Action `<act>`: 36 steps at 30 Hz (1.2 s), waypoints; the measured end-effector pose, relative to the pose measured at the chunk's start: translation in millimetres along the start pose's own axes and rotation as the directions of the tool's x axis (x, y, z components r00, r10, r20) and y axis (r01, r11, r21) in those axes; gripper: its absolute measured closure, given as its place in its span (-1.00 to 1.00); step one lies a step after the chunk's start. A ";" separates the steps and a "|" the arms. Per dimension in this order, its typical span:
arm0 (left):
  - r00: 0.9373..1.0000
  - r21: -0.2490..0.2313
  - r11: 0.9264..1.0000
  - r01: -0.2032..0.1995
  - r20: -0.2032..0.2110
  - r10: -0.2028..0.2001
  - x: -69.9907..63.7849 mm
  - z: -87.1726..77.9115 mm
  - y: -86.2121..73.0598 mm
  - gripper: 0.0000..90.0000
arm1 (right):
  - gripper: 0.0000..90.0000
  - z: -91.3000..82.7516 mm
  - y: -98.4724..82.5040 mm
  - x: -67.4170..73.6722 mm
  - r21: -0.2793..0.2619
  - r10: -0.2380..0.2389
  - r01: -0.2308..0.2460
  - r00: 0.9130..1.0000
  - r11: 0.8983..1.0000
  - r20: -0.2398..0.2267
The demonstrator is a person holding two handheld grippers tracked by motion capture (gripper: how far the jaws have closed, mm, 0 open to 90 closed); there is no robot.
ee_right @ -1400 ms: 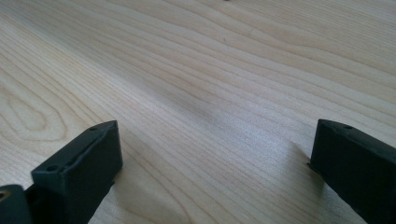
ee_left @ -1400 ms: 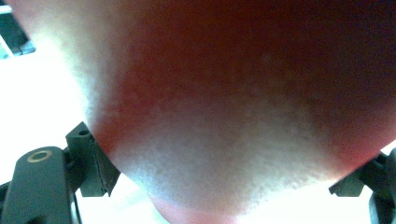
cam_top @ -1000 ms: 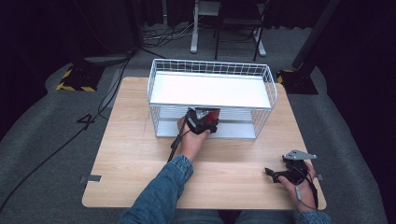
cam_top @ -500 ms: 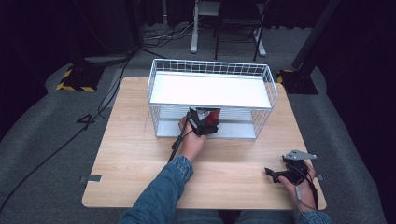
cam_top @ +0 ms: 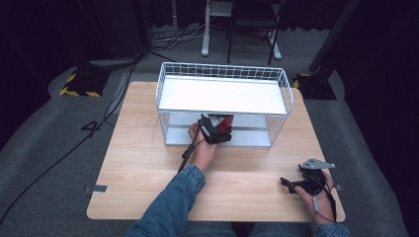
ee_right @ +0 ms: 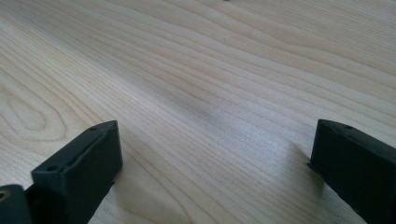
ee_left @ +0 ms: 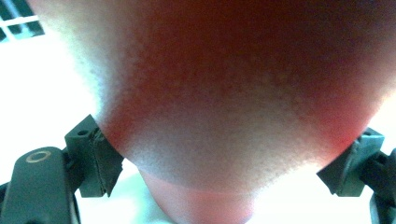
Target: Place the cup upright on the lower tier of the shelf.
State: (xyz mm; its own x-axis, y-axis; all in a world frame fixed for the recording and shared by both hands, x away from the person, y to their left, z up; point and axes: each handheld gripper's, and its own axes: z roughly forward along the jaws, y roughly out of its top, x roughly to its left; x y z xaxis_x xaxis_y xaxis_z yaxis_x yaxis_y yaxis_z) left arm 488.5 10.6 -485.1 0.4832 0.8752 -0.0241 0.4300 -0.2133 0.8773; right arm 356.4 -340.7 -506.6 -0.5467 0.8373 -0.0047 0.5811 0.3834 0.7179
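Surface: light wooden surface (cam_top: 143,148), pale grain, centre of the high view; its grain also runs across the right gripper view (ee_right: 210,84).
Room: dark grey carpet floor (cam_top: 44,143) all round; black cables (cam_top: 118,94) trail across it at left; a yellow-and-black striped block (cam_top: 76,85) at upper left; white legs of a stand (cam_top: 207,29) at top centre; a dark post base (cam_top: 316,79) at upper right.
Rack: white wire two-level rack (cam_top: 222,101) on the far half of the surface, solid white upper shelf, lower shelf open toward the bottom of the frame.
Red object: a red rounded object (cam_top: 225,123), kind cannot be told, at the front opening of the rack's lower level; in the left gripper view it is blurred and very close (ee_left: 233,93), red with a pale speckled sheen.
Left tongs: left tongs (cam_top: 216,131) at frame centre, held by the left hand (cam_top: 202,148) with a denim sleeve (cam_top: 168,207); both jaws sit against the red object's lower flanks, clamped on it.
Right tongs: right tongs (cam_top: 289,185) at lower right of the high view, low over the bare surface, well apart from the rack; jaws wide apart, nothing between them (ee_right: 212,158).
Writing: a pale mark like the figure 4 (cam_top: 92,127) on the floor, left of the surface; no brand legible.
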 end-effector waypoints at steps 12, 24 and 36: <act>0.998 -0.075 0.997 -0.011 0.060 0.015 2.6 -3.4 -4.0 -1.00 | -0.95 0.0 0.0 -0.1 0.000 0.000 0.000 1.000 1.000 0.000; 0.998 -0.127 0.992 -0.022 0.061 0.029 4.1 -34.5 -11.2 -1.00 | -0.95 0.0 0.0 -0.1 0.000 0.000 0.000 1.000 1.000 0.000; 0.994 -0.167 0.986 -0.024 0.104 0.042 4.9 -83.8 -10.8 -1.00 | -0.95 0.0 0.1 -0.1 0.001 0.000 0.000 1.000 1.000 0.000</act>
State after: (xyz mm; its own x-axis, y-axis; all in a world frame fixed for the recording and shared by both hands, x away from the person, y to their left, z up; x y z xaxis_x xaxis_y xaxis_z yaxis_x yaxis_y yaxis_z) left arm 422.4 53.6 -454.6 0.5773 0.8157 -0.0371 0.2848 -0.1586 0.9454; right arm 356.5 -340.7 -506.6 -0.5469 0.8372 -0.0048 0.5813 0.3839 0.7174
